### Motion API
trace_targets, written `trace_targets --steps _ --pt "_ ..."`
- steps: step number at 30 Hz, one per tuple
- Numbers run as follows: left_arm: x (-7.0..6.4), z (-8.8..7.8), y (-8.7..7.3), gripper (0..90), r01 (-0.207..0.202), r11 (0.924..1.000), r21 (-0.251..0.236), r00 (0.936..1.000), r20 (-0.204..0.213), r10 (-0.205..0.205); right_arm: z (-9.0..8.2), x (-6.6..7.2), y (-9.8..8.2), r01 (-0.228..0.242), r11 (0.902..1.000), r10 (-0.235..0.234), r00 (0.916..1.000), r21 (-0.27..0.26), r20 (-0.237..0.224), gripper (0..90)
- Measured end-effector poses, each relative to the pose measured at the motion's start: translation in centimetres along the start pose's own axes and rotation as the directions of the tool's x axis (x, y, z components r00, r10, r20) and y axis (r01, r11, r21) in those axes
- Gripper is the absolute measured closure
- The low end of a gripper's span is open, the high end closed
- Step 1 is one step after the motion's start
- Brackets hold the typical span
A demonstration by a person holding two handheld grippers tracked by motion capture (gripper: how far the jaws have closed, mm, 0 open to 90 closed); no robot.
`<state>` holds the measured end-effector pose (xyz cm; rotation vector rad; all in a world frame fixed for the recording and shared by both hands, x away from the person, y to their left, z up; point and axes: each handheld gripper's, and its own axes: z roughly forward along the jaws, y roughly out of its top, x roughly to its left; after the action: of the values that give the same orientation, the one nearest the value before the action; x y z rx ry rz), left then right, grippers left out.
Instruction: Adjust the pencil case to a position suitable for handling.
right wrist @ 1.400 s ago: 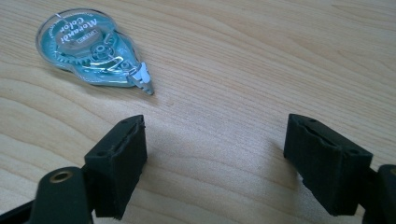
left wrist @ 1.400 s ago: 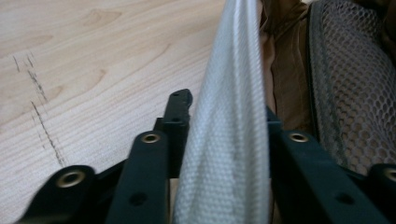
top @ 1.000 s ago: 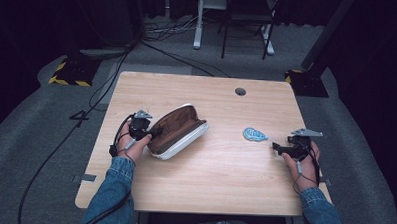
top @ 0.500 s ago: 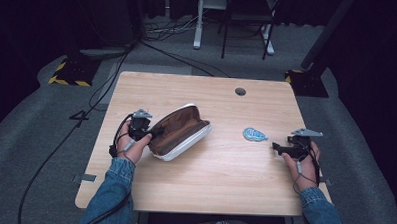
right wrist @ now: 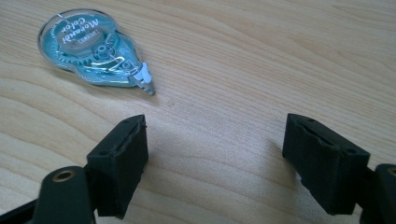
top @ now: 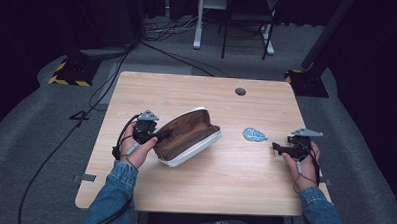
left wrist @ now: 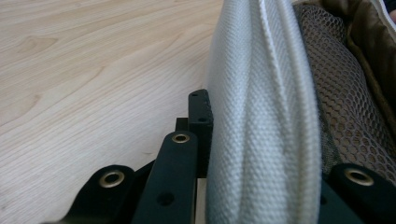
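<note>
one pencil case [top: 188, 136] lies open mid-table, its white wall clamped in the left gripper [top: 158, 136] at its 9 o'clock; keep that edge raised. at its 3 o'clock lies the teal correction tape [top: 255, 134]; the right gripper [top: 277, 148], jaws wide and empty, should straddle it squarely

A light wooden table [top: 224, 188] carried the work, with a small round cable hole [top: 240, 91] near its far edge. Grey carpet floor [top: 35, 136] lay around it. Black cables [top: 154, 45] ran across the floor beyond the table's far left corner. A yellow-and-black striped base [top: 68, 72] sat off the far left corner. White frame legs [top: 198, 22] stood in the dark background behind the table.
</note>
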<state>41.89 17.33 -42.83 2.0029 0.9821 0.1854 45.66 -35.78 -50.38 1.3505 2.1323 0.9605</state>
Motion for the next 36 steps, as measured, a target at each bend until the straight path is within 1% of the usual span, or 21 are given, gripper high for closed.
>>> trace_targets --steps 3,4,8,9,16,18,21,23,24,27,30,32,35,36 --pt "-0.9 0.1 0.2 83.9 -0.016 0.9998 0.015 0.9995 0.028 0.016 0.0 0.0 0.0 0.000 1.0000 0.000 1.0000 0.000 0.000 22.4" --pt "-0.9 0.1 0.2 83.9 -0.016 0.9998 0.015 0.9995 0.028 0.016 0.0 0.0 0.0 0.000 1.0000 0.000 1.0000 0.000 0.000 22.4" --pt "-2.2 0.3 0.5 83.9 -0.047 0.9981 0.040 0.9966 0.069 0.044 0.0 0.0 0.0 0.000 1.0000 0.000 1.0000 0.000 0.000 22.5" --pt "-2.4 0.4 0.6 83.9 -0.065 0.9972 0.038 0.9949 0.080 0.062 0.0 0.0 0.0 0.000 1.0000 0.000 1.0000 0.000 0.000 22.5" --pt "-4.1 0.9 0.9 83.9 -0.094 0.9944 0.048 0.9873 0.132 0.087 0.0 0.0 0.0 0.000 1.0000 0.000 1.0000 0.000 0.000 22.6" --pt "-4.6 1.0 1.0 83.9 -0.108 0.9924 0.058 0.9843 0.147 0.099 0.0 0.0 0.0 0.000 1.0000 0.000 1.0000 0.000 0.000 22.6" --pt "-5.1 1.3 1.0 83.9 -0.122 0.9903 0.066 0.9812 0.158 0.111 0.0 0.0 0.0 0.001 1.0000 -0.001 1.0000 0.000 0.000 22.6" --pt "-5.4 1.5 1.0 83.9 -0.139 0.9875 0.073 0.9771 0.172 0.125 0.0 0.0 0.0 0.000 1.0000 0.000 1.0000 0.000 0.000 22.6" --pt "-5.6 1.6 1.0 83.9 -0.135 0.9882 0.072 0.9771 0.175 0.121 0.0 0.0 0.0 0.000 1.0000 0.000 1.0000 0.000 0.000 22.6" --pt "-6.0 1.8 1.0 83.8 -0.148 0.9854 0.084 0.9736 0.187 0.130 0.0 0.0 0.0 0.000 1.0000 0.000 1.0000 0.000 0.000 22.6" --pt "-6.4 2.1 1.0 83.8 -0.159 0.9830 0.091 0.9696 0.202 0.138 0.0 0.0 0.0 0.000 1.0000 0.000 1.0000 0.000 0.000 22.6" --pt "-6.6 2.3 0.9 83.8 -0.169 0.9808 0.098 0.9650 0.219 0.144 0.0 0.0 0.0 0.000 1.0000 0.000 1.0000 0.000 0.000 22.6" --pt "-7.0 2.8 0.8 83.6 -0.187 0.9766 0.106 0.9553 0.251 0.156 0.0 0.0 0.0 0.001 1.0000 -0.001 1.0000 0.000 0.000 22.6" --pt "-7.1 2.9 0.8 83.5 -0.192 0.9752 0.111 0.9530 0.259 0.158 0.0 0.0 0.0 0.001 1.0000 -0.001 1.0000 0.000 0.000 22.6"
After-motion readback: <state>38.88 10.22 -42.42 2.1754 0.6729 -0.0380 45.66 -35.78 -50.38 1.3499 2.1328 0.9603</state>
